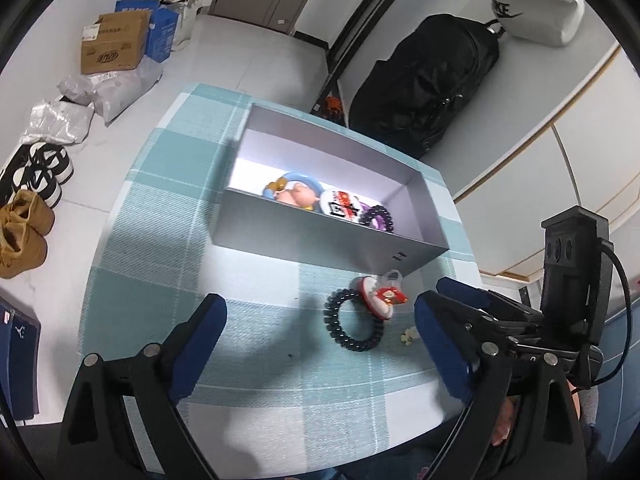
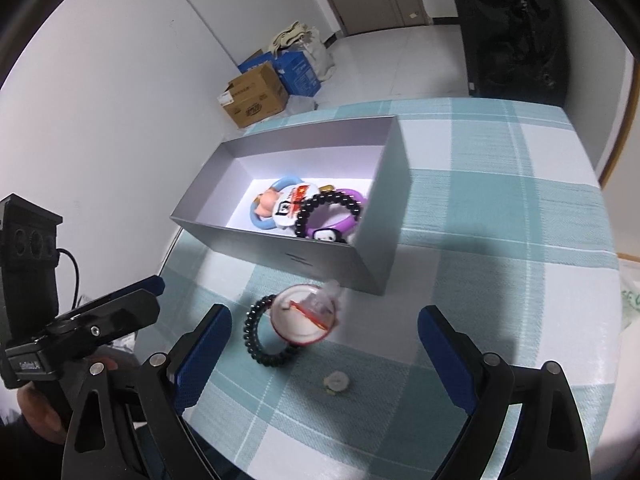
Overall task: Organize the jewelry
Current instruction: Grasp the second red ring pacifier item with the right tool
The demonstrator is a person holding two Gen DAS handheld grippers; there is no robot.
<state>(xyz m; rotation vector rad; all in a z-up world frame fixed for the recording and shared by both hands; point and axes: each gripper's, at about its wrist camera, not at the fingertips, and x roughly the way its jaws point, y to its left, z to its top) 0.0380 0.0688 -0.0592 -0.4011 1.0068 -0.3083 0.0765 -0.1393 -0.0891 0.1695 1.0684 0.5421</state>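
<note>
A grey open box (image 1: 320, 236) (image 2: 280, 256) stands on the teal checked tablecloth and holds a blue ring with a pink figure (image 1: 294, 190) (image 2: 266, 200), a white badge (image 1: 340, 204) (image 2: 290, 206), a purple bracelet (image 1: 378, 218) (image 2: 348, 216) and a black bead bracelet (image 2: 320, 204). In front of the box lie a black bead bracelet (image 1: 352, 326) (image 2: 260, 340), a red-rimmed round charm (image 1: 382, 298) (image 2: 302, 320) resting on it, and a small pale flower piece (image 1: 408, 335) (image 2: 336, 383). My left gripper (image 1: 320, 340) is open and empty above the cloth. My right gripper (image 2: 324, 356) is open and empty over these loose pieces.
The tablecloth (image 1: 168, 200) (image 2: 500, 240) ends at rounded table edges. On the floor are cardboard boxes (image 1: 114, 42) (image 2: 256, 98), plastic bags (image 1: 80, 108) and shoes (image 1: 28, 208). A black backpack (image 1: 428, 76) hangs behind the table. The other gripper shows in each view (image 1: 520, 312) (image 2: 100, 320).
</note>
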